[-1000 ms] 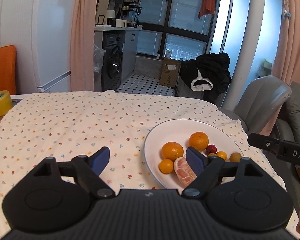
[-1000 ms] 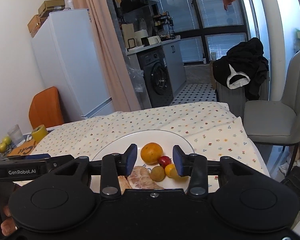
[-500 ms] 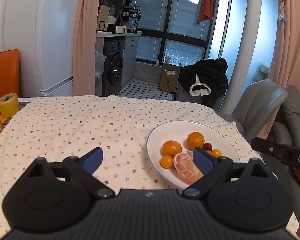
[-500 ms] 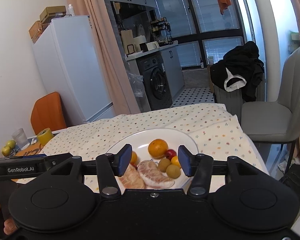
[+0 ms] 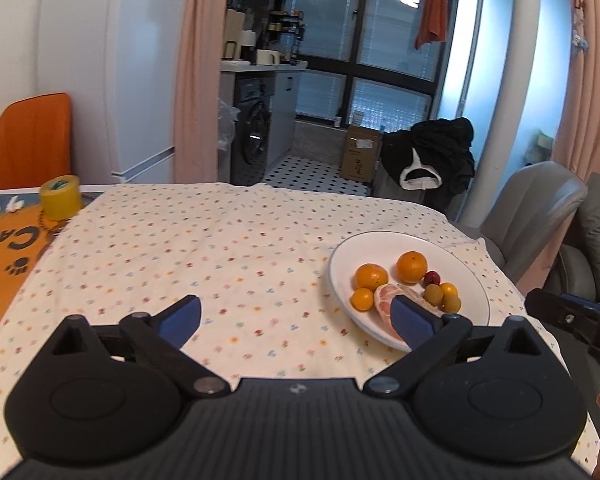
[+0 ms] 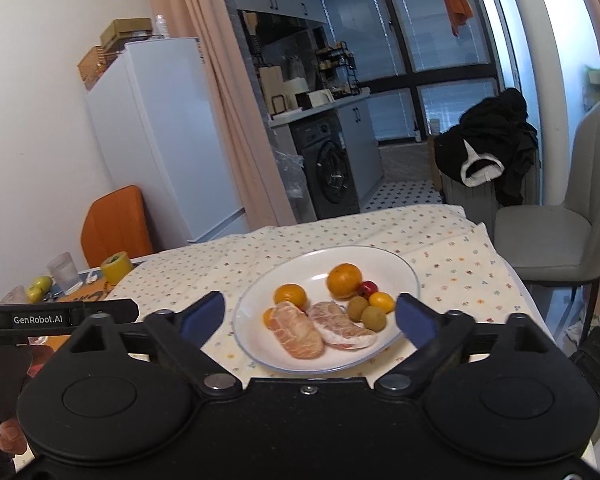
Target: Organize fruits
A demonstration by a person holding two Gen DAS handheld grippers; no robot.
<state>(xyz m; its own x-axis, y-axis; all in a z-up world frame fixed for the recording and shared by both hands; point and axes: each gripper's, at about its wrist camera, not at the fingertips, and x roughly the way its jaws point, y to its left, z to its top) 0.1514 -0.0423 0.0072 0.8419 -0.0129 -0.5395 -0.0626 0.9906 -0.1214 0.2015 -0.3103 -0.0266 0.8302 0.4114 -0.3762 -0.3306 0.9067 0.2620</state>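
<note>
On the plate [image 6: 396,268] at the surface's right, the soft peeled pomelo pieces [image 6: 300,330] likely bruise easily and want a gentle hold across their middles; both the left gripper [image 5: 296,318] and the right gripper [image 6: 309,314] hang spread and empty.

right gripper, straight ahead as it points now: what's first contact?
Probably the two peeled pomelo segments at the near side of the white plate; they lie between the open right gripper fingers. Depth is unclear, and it may pass above them.

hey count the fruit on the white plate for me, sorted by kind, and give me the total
Large oranges: 2
Small orange citrus: 2
Peeled pomelo pieces: 2
Green-brown round fruits: 2
Red fruit: 1
Total on the plate: 9
</note>
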